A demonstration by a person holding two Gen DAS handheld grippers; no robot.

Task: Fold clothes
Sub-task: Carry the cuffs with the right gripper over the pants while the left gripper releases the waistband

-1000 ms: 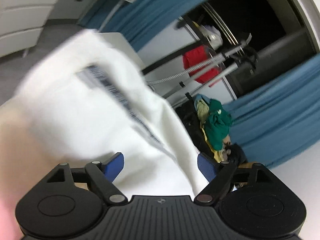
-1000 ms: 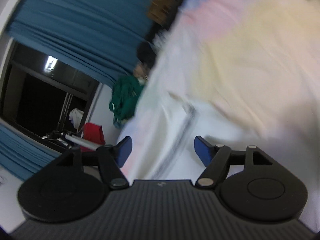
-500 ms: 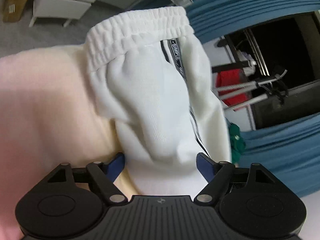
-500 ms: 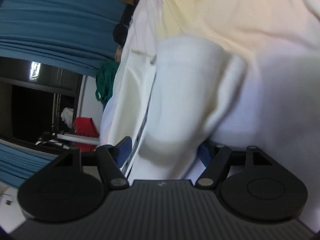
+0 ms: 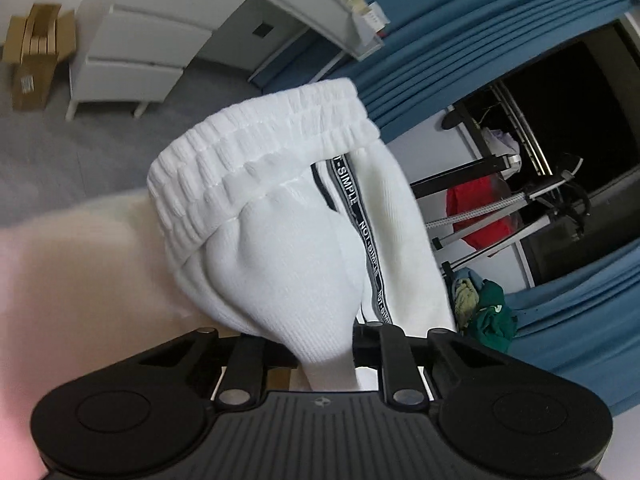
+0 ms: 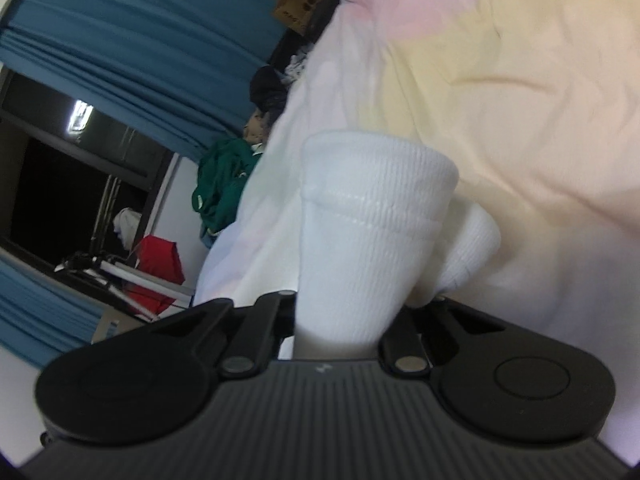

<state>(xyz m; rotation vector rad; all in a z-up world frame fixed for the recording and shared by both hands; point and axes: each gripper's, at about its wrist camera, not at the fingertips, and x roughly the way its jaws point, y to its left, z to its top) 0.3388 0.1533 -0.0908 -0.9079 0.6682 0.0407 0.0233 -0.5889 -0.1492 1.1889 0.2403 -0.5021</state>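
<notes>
Half a second ago both grippers stood wide open around loose fabric; now the left gripper (image 5: 326, 354) is closed tight on a bunch of the white shorts (image 5: 304, 248), and the right gripper (image 6: 340, 320) is likewise clamped on the shorts' hemmed leg end (image 6: 372, 216). The shorts hang lifted above the pastel bedsheet (image 6: 520, 80), with the elastic waistband (image 5: 256, 160) uppermost and the lettered side stripe (image 5: 366, 236) facing the left camera.
</notes>
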